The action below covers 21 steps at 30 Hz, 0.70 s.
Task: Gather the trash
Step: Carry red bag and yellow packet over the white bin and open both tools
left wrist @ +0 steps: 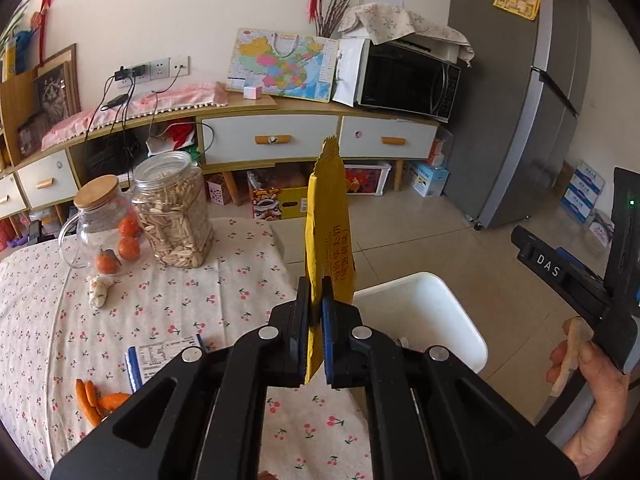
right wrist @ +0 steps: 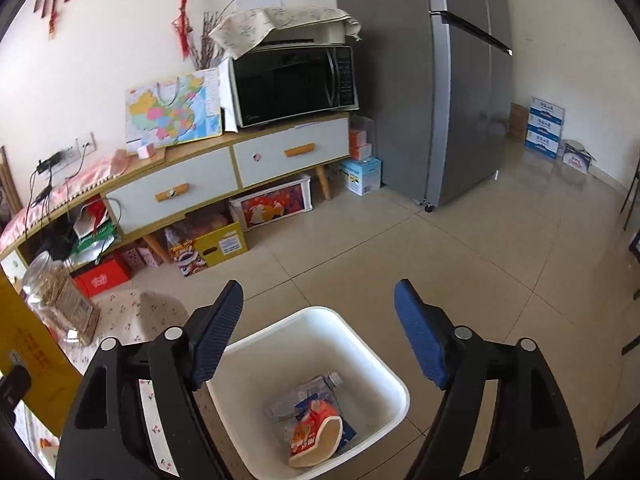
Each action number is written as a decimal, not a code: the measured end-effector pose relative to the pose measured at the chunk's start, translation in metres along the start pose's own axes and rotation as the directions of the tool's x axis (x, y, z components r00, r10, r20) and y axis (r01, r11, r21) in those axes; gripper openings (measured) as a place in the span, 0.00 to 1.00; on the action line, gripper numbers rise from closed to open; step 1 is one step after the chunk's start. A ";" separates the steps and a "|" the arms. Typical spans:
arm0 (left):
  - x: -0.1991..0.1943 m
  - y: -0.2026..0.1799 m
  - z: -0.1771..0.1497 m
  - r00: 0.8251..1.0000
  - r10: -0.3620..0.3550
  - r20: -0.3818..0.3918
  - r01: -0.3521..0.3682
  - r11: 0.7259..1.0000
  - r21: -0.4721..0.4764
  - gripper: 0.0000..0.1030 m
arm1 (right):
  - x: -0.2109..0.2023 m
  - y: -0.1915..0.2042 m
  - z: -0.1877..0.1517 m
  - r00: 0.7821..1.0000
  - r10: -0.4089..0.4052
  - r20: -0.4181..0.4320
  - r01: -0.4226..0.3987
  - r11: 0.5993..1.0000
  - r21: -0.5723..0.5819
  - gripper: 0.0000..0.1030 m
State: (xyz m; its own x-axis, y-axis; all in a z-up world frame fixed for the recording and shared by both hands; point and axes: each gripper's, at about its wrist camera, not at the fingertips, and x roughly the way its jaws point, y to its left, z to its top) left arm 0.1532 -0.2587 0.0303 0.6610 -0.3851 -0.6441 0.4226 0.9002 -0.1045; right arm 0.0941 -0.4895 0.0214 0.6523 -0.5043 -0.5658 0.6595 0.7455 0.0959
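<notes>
Left tongs point(left wrist: 316, 320) clamp a yellow wrapper point(left wrist: 329, 216) beside the bin point(right wrist: 360, 332); right tongs point(right wrist: 320, 332) gape empty above it, so next the wrapper needs carrying over the bin and dropping.

Ahead of the hand-held gripper and to its left, a seed jar point(left wrist: 174, 212) and a glass jug of oranges point(left wrist: 106, 232) stand touching on the table point(left wrist: 168, 292). Far beyond, a microwave point(left wrist: 408, 80) sits beside a grey fridge point(left wrist: 512, 120).

Bright, even daylight; soft shadows; sharp centre; strong fisheye bending, dark vignette at corners; faint floor glare.
</notes>
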 end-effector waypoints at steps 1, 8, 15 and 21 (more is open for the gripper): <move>0.005 -0.009 0.001 1.000 -0.011 -0.010 0.012 1.000 0.010 0.05 | 0.000 -0.007 0.002 1.000 -0.016 0.008 0.016 1.000 0.020 0.83; 0.039 -0.064 0.009 0.995 -0.072 -0.066 0.076 0.995 0.059 0.05 | 0.004 -0.045 0.010 0.996 -0.093 0.019 0.090 0.989 0.117 0.91; 0.074 -0.099 0.015 0.983 -0.126 -0.132 0.134 0.990 0.054 0.06 | -0.001 -0.060 0.013 0.989 -0.143 0.045 0.135 0.980 0.146 0.93; 0.094 -0.115 0.021 0.965 -0.177 -0.193 0.183 0.983 0.011 0.08 | -0.003 -0.080 0.015 0.977 -0.204 0.055 0.190 0.963 0.191 0.93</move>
State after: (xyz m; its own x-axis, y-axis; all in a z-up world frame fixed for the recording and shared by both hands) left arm 0.1795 -0.4027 -0.0021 0.4435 -0.4920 -0.7491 0.5430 0.8125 -0.2121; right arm 0.0446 -0.5542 0.0278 0.5235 -0.6693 -0.5273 0.8307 0.5386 0.1411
